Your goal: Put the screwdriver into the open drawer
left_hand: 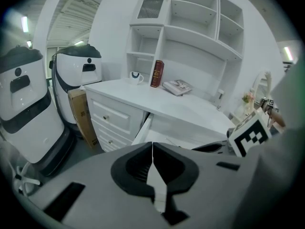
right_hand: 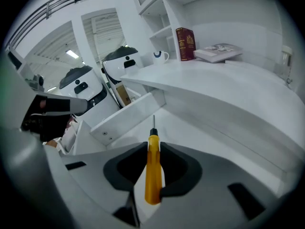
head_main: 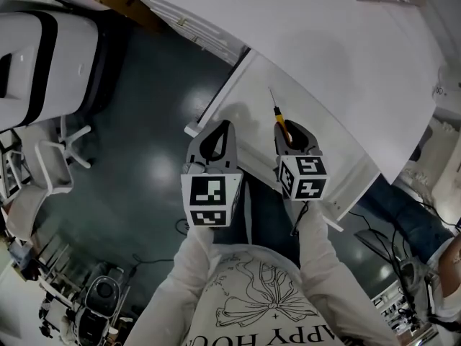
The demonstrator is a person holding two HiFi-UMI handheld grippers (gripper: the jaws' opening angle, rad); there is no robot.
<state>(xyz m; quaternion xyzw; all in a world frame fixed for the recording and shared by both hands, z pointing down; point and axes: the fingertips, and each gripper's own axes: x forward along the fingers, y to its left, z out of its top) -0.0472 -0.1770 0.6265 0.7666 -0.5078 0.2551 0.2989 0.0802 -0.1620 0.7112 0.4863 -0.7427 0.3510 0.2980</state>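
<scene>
White drawer [head_main: 252, 92] below: right gripper [right_hand: 153, 150] jaws clamp screwdriver [right_hand: 152, 175]; left gripper [left_hand: 152, 149] jaws pressed together.

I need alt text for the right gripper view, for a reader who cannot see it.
The right gripper is shut on a yellow-handled screwdriver, whose tip points forward over the open white drawer. Behind it, a white desk carries a mug and a red book.

Screwdriver [head_main: 278, 119] over the open drawer [head_main: 248, 96] (desk [head_main: 324, 34] behind), left gripper [head_main: 222, 130] alongside.
</scene>
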